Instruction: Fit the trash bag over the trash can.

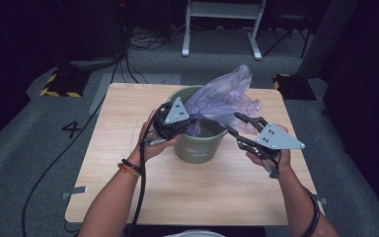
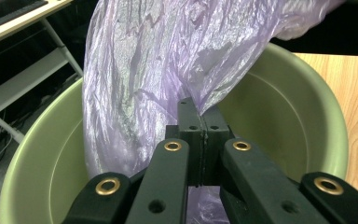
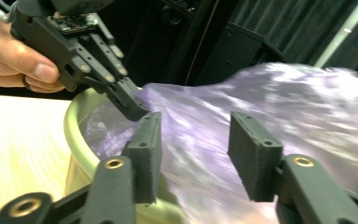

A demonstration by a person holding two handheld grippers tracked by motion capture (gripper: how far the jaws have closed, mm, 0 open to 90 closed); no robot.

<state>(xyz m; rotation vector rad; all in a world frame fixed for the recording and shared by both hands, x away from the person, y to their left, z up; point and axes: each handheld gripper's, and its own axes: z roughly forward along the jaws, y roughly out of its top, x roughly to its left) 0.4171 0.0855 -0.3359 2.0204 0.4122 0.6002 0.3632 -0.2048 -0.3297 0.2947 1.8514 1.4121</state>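
My left gripper (image 2: 200,122) has its jaws pinched shut on a fold of the purple plastic bag (image 2: 168,60), just above the mouth of the green bucket (image 2: 303,93) on the wooden table (image 1: 128,187). My right gripper (image 3: 193,154) stands with jaws apart, film between them but not pressed. I judge the lining barely begun: most of the bag billows above the rim, unspread and not folded over.

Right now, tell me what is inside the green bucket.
A crumpled purple plastic bag hangs into the green bucket, with most of it billowing above the rim. The left gripper is shut on the bag. The bag covers part of the bucket's bottom, so anything beneath it is hidden.
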